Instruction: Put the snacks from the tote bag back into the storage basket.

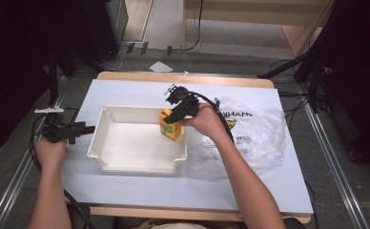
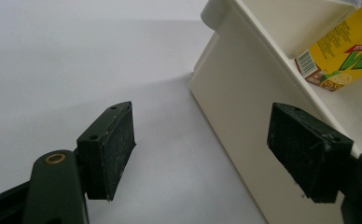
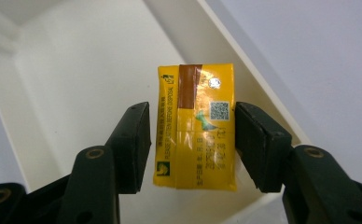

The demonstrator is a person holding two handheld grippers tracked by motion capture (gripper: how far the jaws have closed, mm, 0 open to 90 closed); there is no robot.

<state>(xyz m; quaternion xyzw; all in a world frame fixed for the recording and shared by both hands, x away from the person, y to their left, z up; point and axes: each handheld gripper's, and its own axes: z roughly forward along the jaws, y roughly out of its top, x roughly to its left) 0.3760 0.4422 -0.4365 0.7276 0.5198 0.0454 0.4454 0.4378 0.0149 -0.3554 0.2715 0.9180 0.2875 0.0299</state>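
High view: the yellow rectangular drink carton [image 1: 170, 126] is standing in the far right corner of the white rectangular plastic bin [image 1: 102, 138], on the pale blue tabletop [image 1: 140, 183]. The right gripper [image 1: 173, 116] and the hand behind it are covering the carton's top, so only the green-printed front is showing; whether the pads are touching it cannot be told here. The left gripper [image 1: 88, 129] is lying level just outside the bin's left wall, its jaw gap too small to judge. A crumpled clear plastic bag [image 1: 250, 136] is lying right of the bin, its print mirrored.

Left gripper view: the left gripper [image 2: 200, 151] is standing wide open, nothing between its pads, the bin's outer wall [image 2: 244, 121] passing beside the right pad. The carton [image 2: 342, 60] is cut off at the frame edge.

Right gripper view: the right gripper [image 3: 192, 142] is straddling the carton [image 3: 195, 126] with jaws wide. Narrow gaps seem to be showing on both sides, so no grip. The carton's long axis is running away from the camera, foil-sealed straw hole at the far end. The bin floor [image 3: 76, 84] lies behind it.
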